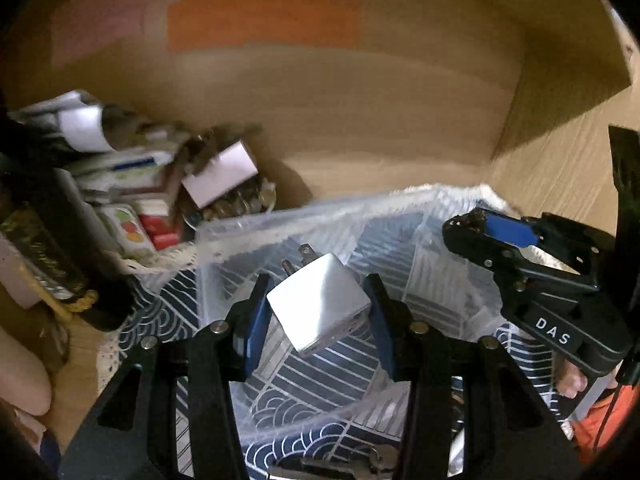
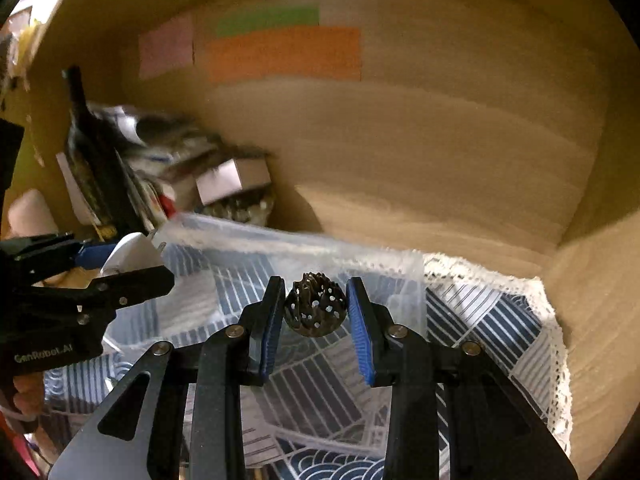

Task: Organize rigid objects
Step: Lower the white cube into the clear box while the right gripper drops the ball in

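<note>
My left gripper is shut on a white wall charger with metal prongs, held tilted above a clear plastic bin. It also shows at the left of the right wrist view. My right gripper is shut on a dark perforated metal ball, held over the same clear bin. The right gripper also shows at the right of the left wrist view, beside the bin's right side.
The bin stands on a blue-and-white patterned cloth with a lace edge, inside a wooden shelf. A pile of boxes and packets fills the left. A dark bottle stands there. Keys lie near the front.
</note>
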